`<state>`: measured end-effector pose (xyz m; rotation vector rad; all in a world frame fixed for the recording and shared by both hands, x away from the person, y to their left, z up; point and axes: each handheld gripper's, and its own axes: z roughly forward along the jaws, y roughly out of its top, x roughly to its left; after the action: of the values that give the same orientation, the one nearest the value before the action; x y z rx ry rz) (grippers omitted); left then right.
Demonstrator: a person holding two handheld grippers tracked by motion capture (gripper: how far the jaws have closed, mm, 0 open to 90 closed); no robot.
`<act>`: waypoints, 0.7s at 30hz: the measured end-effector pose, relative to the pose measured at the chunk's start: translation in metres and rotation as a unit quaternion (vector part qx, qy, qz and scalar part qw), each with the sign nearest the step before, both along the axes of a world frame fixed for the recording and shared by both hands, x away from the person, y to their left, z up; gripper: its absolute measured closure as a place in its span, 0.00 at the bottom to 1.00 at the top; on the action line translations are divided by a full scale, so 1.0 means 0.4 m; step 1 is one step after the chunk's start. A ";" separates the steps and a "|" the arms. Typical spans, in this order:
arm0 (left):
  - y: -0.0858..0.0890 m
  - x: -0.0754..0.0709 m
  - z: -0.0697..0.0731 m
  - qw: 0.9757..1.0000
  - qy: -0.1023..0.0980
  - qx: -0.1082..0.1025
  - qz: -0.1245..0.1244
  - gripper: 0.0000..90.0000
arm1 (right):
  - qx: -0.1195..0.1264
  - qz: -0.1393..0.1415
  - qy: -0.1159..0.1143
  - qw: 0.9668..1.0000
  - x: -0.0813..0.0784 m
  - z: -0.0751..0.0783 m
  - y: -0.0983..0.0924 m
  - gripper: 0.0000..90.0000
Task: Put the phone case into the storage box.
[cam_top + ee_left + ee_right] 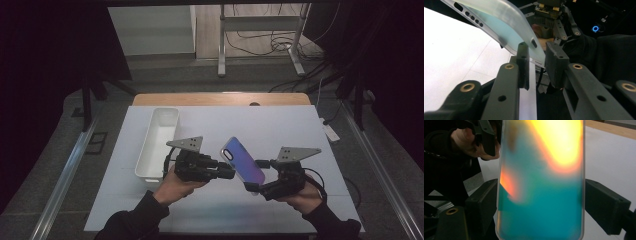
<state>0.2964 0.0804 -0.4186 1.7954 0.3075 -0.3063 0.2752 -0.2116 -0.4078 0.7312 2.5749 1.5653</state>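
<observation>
We have the phone case [243,160] pinched across its width in the right gripper [258,176], raised off the table [280,125] just right of the white bin [159,142]. The left gripper [231,172] brackets the case's edge [534,50], its 2 jaws narrowed; we cannot tell if they press. Next, probably a firm pinch there. Nothing blocks the bin.

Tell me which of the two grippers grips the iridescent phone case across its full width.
The right gripper: its jaws clamp both long sides of the iridescent phone case. The left gripper only pinches one edge.
</observation>
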 end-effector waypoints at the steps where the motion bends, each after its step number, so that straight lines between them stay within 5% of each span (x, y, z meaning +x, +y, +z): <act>1: 0.001 0.001 0.000 1.000 0.001 0.000 -0.002 0.83 | 0.000 0.000 0.001 1.000 -0.001 0.000 0.001 0.19; 11: 0.007 0.014 -0.013 0.999 0.023 -0.018 -0.041 0.93 | -0.001 0.015 0.001 1.000 -0.003 -0.002 0.006 0.19; 18: 0.004 0.009 -0.012 0.997 0.000 -0.017 -0.071 0.97 | -0.003 0.047 0.018 0.999 0.004 -0.014 0.013 0.18; 21: 0.001 0.005 -0.010 0.998 -0.011 -0.006 -0.065 0.98 | -0.005 0.053 0.037 0.998 0.012 -0.020 0.019 0.17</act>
<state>0.2983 0.0810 -0.4226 1.8089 0.1728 -0.3790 0.2798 -0.2041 -0.4157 0.6732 2.7150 1.5815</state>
